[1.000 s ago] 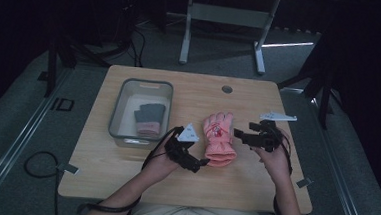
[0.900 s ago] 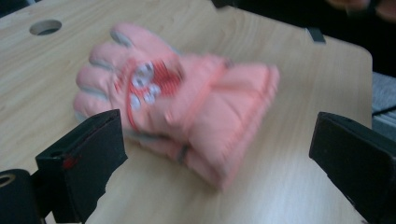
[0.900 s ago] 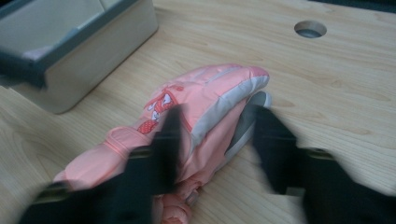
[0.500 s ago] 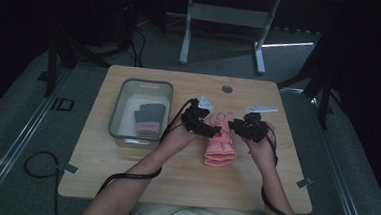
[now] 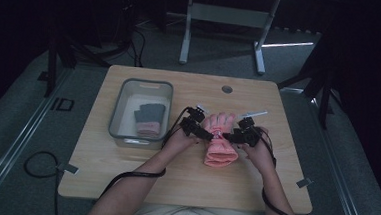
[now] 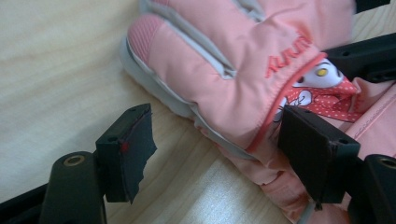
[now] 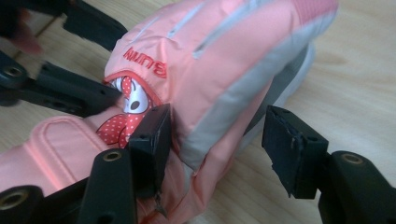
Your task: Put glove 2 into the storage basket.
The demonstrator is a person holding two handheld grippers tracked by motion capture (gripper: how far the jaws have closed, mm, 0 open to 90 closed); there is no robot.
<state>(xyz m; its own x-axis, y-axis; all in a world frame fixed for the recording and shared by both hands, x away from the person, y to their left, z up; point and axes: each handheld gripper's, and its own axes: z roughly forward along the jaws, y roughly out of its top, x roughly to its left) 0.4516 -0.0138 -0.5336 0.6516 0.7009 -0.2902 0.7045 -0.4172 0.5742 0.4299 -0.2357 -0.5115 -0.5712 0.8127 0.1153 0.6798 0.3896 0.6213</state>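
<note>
A light wooden tabletop (image 5: pixel 124 176) stands in a dark room, a round hole near its far edge. A pink glove (image 5: pixel 220 142) lies right of the tabletop's middle, cuff toward the near edge, fingers toward the far edge. The left gripper (image 5: pixel 203 132) sits at the glove's left side; its jaws have just been closing and stand apart, one pad (image 6: pixel 312 150) against the glove's top, the other clear over bare wood, the glove's edge between them. The right gripper (image 5: pixel 231 137) sits at the glove's right side; its jaws have just been opening, one pad (image 7: pixel 154 135) touching the glove's printed patch, the other free. A grey bin (image 5: pixel 123 108) holding folded gloves (image 5: pixel 148 120) stands toward the left edge.
</note>
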